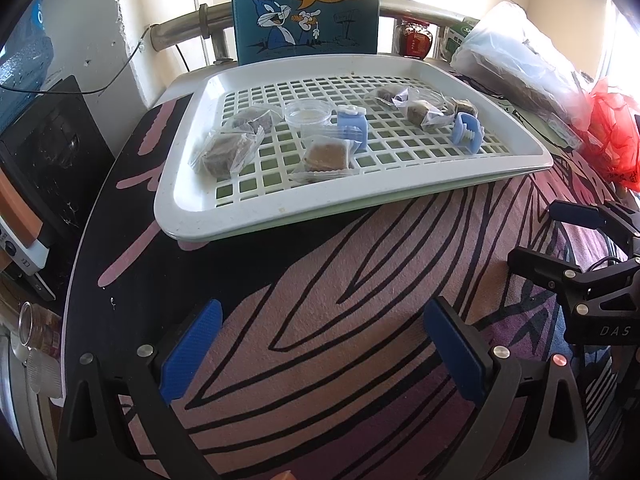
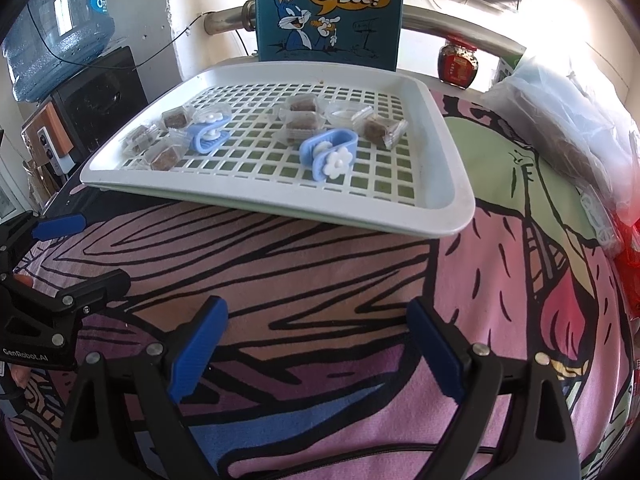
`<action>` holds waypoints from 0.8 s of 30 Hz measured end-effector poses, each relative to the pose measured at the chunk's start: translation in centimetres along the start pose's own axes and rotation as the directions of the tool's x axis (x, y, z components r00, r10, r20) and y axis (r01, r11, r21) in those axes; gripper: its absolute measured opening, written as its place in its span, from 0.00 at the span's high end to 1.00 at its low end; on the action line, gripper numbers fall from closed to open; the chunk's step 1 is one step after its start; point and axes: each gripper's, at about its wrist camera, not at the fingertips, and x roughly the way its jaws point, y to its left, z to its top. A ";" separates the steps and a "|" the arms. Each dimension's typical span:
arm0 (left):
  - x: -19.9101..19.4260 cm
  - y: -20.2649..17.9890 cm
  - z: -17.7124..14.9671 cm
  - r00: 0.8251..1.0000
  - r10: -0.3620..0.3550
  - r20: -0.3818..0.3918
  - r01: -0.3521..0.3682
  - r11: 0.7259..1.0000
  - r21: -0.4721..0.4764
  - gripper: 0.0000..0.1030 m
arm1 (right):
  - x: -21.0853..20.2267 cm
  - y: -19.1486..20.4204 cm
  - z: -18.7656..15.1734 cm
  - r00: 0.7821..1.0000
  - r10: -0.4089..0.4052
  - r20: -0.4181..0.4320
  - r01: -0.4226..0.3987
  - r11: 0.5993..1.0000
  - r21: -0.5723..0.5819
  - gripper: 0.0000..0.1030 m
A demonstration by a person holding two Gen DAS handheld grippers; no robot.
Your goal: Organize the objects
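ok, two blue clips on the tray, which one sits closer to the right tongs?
The blue clip with its white flower facing the camera, right of tray centre. The other clip lies further left and back, among the wrapped snacks.

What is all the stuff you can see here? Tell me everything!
tray: one, white grid, on the cartoon cloth
wrapped snacks: several, brown in clear wrappers, on the tray
clips: two, blue with white flowers, on the tray
clear cups: two, on the tray
rabbit box: one, blue, behind the tray
jar: one, red lid, back right
water bottle: one, blue, back left
left tongs: open, empty
right tongs: open, empty
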 end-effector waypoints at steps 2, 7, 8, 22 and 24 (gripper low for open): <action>0.1 0.0 0.0 1.000 -0.002 -0.003 0.002 1.000 0.001 0.01 | 0.0 0.0 0.0 1.000 0.000 0.000 0.000 1.000 0.000 0.09; 0.0 0.0 0.1 1.000 -0.002 -0.004 0.002 1.000 0.002 0.00 | 0.0 0.0 0.0 1.000 0.000 0.000 0.000 1.000 0.000 0.09; 0.0 0.0 0.1 1.000 -0.002 -0.004 0.002 1.000 0.002 0.00 | 0.0 0.0 0.0 1.000 0.000 -0.001 0.000 1.000 -0.001 0.08; 0.0 -0.1 0.1 1.000 -0.002 -0.004 0.002 1.000 0.002 0.00 | 0.4 0.1 -0.1 1.000 0.009 -0.015 -0.009 1.000 -0.008 0.00; 0.0 -0.1 0.1 1.000 -0.001 -0.004 0.001 1.000 0.003 0.00 | 0.4 0.1 -0.1 1.000 0.009 -0.015 -0.009 1.000 -0.008 0.00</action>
